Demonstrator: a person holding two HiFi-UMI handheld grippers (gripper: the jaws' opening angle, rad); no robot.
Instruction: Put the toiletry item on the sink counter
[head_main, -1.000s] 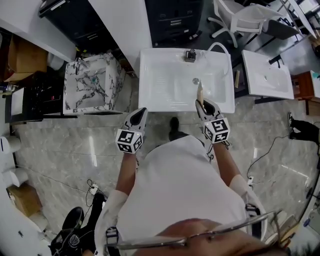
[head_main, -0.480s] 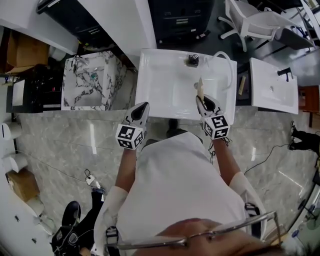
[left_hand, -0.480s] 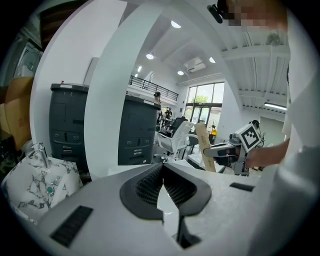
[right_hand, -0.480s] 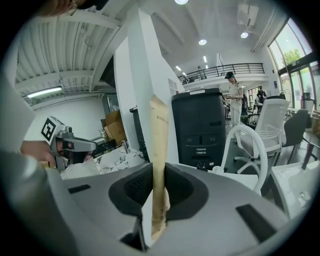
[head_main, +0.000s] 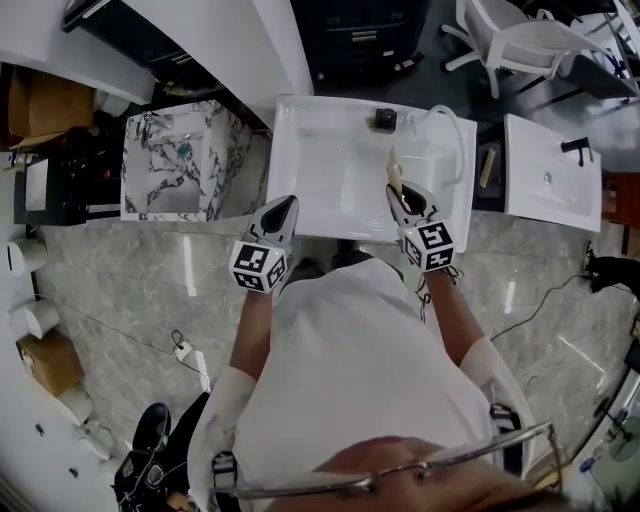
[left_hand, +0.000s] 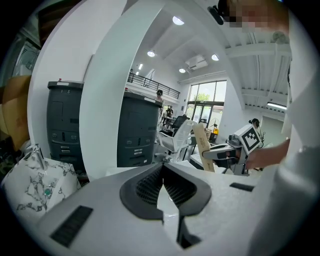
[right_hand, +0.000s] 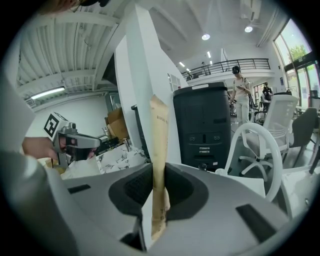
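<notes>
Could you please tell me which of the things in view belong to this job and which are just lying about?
Job: beige packet, clamped in the right gripper; white sink ahead of it.
Lying about: marble sink, basin at far right, office chair, dark cabinet.

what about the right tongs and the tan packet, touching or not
Touching: the right gripper view shows the right tongs clamped on the tan packet.

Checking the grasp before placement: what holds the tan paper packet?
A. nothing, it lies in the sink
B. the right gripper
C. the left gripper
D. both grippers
B: the right gripper clamps the upright tan paper packet between its jaws, while the left gripper is shut with nothing in it.
</notes>
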